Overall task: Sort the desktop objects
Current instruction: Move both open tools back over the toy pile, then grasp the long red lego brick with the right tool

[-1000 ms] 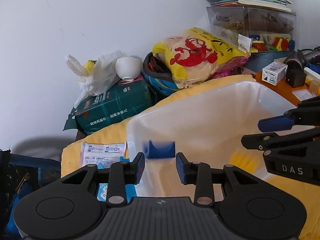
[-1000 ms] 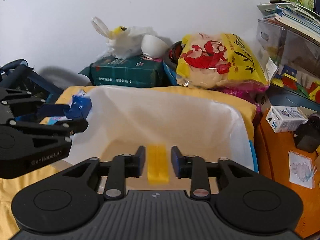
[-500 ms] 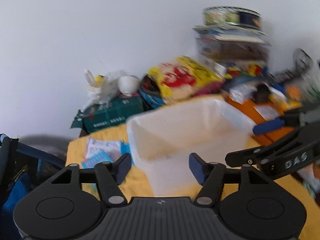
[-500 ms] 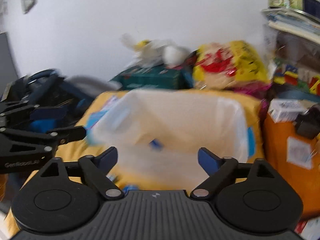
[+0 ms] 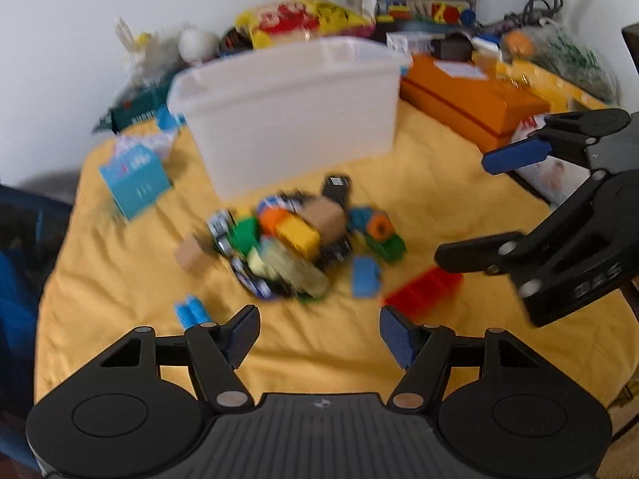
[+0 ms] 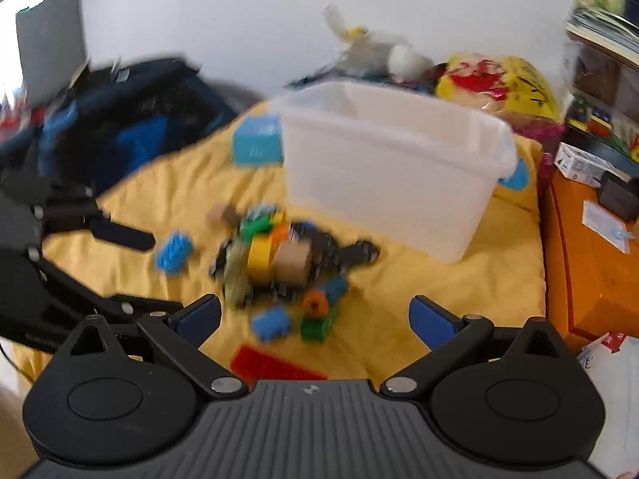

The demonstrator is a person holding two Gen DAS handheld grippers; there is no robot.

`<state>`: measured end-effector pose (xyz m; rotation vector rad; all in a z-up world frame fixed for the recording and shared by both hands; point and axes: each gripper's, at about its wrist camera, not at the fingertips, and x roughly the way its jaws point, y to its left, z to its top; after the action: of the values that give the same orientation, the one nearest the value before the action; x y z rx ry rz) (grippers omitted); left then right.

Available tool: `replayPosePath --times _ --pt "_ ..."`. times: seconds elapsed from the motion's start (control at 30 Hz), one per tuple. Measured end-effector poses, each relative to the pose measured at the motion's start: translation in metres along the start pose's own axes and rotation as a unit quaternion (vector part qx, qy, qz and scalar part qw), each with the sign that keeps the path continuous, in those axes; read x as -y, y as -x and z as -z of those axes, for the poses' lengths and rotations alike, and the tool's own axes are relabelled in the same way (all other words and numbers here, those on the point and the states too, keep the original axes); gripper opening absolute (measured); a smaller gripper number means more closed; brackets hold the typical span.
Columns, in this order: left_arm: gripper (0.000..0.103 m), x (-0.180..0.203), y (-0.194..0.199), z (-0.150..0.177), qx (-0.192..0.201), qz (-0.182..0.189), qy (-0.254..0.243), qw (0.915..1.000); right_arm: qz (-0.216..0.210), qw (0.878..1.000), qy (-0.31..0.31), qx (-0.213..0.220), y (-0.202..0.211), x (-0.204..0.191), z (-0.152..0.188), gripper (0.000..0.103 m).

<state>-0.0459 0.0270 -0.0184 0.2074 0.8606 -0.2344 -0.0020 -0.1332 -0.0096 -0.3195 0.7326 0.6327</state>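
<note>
Yellow-clothed surface (image 5: 419, 207) now filling both views: left tool (image 5: 319, 329) and right tool (image 6: 315, 317), jaws just sprung wide and empty after dropping blocks in white bin (image 5: 295, 119), are swinging back toward block pile (image 5: 287, 247) for next pick.

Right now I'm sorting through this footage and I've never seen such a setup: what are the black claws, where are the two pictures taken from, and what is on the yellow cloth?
There is no robot: a person holds a two-finger gripper in each hand, and each carries a wide-angle camera looking along its fingers.

One picture is from the left gripper, the other from the right gripper. Each gripper also shows at the edge of the other's picture.

On the yellow cloth lies a pile of toy bricks, blurred; beside it a flat red brick and a small blue brick. Behind stands a white plastic bin, with clutter along the wall.

Nothing is held: both grippers' jaws have just opened and stand wide apart, empty.
</note>
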Motion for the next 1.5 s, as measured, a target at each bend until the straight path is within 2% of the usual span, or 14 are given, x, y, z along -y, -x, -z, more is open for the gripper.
replayPosePath --times 0.13,0.27,0.37,0.4,0.43,0.5,0.67,1.03,1.1,1.2,1.3,1.37,1.43,1.5 --pt "0.070 0.008 -0.005 0.012 -0.013 0.007 -0.005 0.9999 -0.007 1.000 0.006 -0.024 -0.003 -0.010 0.013 0.086" --pt "0.070 0.012 -0.004 0.020 -0.022 0.004 0.002 0.9997 -0.018 0.999 0.008 -0.042 -0.002 -0.012 0.027 0.080" --pt "0.070 0.012 -0.004 0.026 -0.027 0.002 0.010 0.9996 -0.008 0.998 0.047 -0.040 -0.001 -0.018 0.037 0.067" --pt "0.070 0.012 -0.004 0.027 -0.029 0.002 0.011 0.9995 -0.009 0.997 0.067 -0.039 -0.001 -0.020 0.039 0.058" --pt "0.070 0.011 -0.004 0.028 -0.029 0.003 0.013 0.9995 -0.016 0.995 0.089 -0.036 0.000 -0.023 0.041 0.054" --pt "0.070 0.011 -0.003 0.030 -0.029 0.003 0.016 0.9994 -0.022 0.991 0.131 -0.031 -0.001 -0.030 0.043 0.054" --pt "0.070 0.009 0.000 0.032 -0.028 0.002 0.020 0.9994 -0.008 0.963 0.269 -0.036 -0.016 -0.056 0.052 0.052" --pt "0.070 0.005 -0.001 0.035 -0.033 0.009 0.027 0.9991 0.036 0.951 0.306 -0.040 -0.048 -0.057 0.051 0.049" --pt "0.070 0.005 -0.002 0.034 -0.032 0.010 0.024 0.9991 0.021 0.957 0.285 -0.052 -0.049 -0.053 0.046 0.041" --pt "0.070 0.003 -0.002 0.032 -0.030 0.011 0.024 0.9992 -0.034 0.971 0.223 -0.076 -0.041 -0.043 0.032 0.037" --pt "0.070 0.000 -0.004 0.032 -0.033 0.010 0.031 0.9989 -0.115 0.983 0.093 -0.110 -0.031 -0.022 0.016 0.035" --pt "0.070 -0.002 -0.006 0.031 -0.035 0.012 0.037 0.9986 -0.161 0.977 -0.015 -0.141 -0.037 -0.003 0.014 0.035" --pt "0.070 -0.003 -0.008 0.031 -0.038 0.014 0.041 0.9983 -0.203 0.955 -0.119 -0.182 -0.054 0.016 0.022 0.035" --pt "0.070 -0.003 -0.009 0.030 -0.038 0.016 0.041 0.9983 -0.211 0.942 -0.176 -0.192 -0.063 0.029 0.033 0.036"
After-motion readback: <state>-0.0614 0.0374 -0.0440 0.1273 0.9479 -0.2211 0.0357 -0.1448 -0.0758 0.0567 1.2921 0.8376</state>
